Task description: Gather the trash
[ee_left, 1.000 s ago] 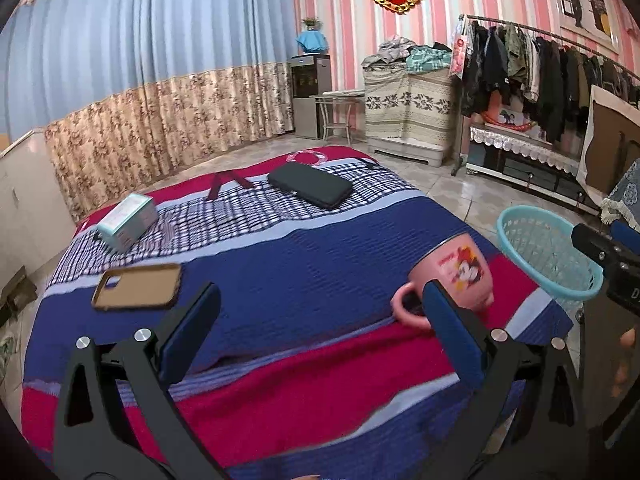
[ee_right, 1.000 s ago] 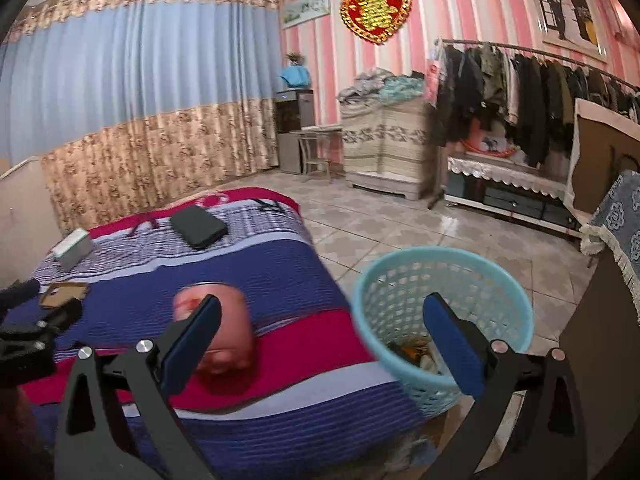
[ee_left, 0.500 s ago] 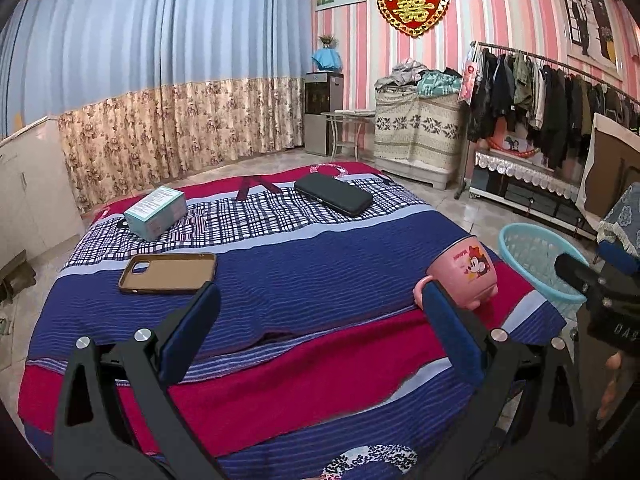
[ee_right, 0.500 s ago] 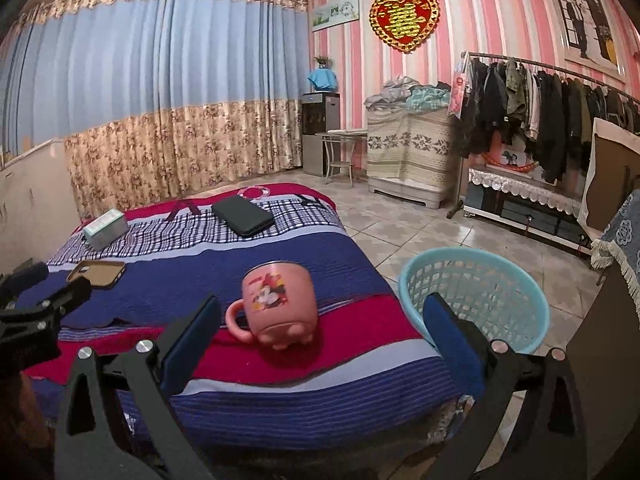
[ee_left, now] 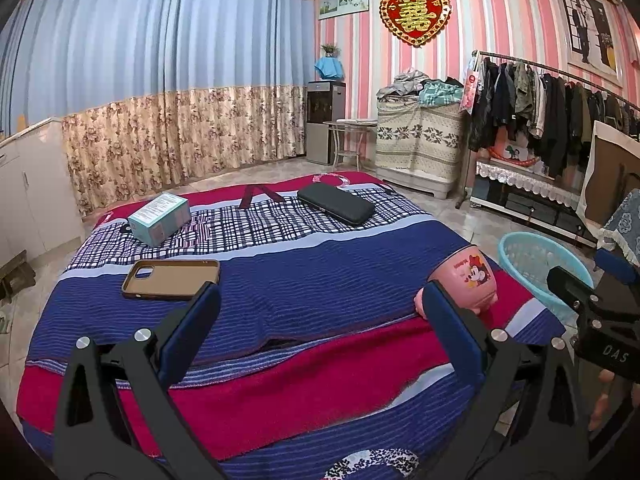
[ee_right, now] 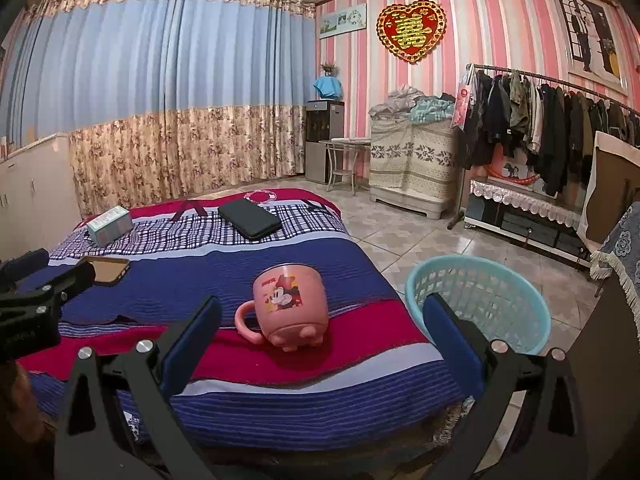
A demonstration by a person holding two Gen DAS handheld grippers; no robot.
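A light blue plastic basket [ee_right: 476,304] stands on the floor at the right of the bed [ee_right: 240,276]; it also shows in the left wrist view [ee_left: 536,268]. My left gripper [ee_left: 320,312] is open and empty above the near part of the bed [ee_left: 280,300]. My right gripper [ee_right: 320,320] is open and empty, held back from the bed's near right corner, with a pink mug [ee_right: 290,306] between its fingers in view. The mug [ee_left: 466,280] stands on the bed near its right edge. No loose trash shows on the bed.
On the bed lie a phone in a tan case [ee_left: 172,280], a light green box [ee_left: 160,218] and a black case [ee_left: 336,208]. A clothes rack [ee_right: 540,128], a covered cabinet [ee_right: 412,160] and curtains [ee_right: 160,112] line the room.
Both grippers have pulled back and up from the bed, so more of it shows. The right gripper has turned left, away from the basket, and the mug now sits centred in its view.
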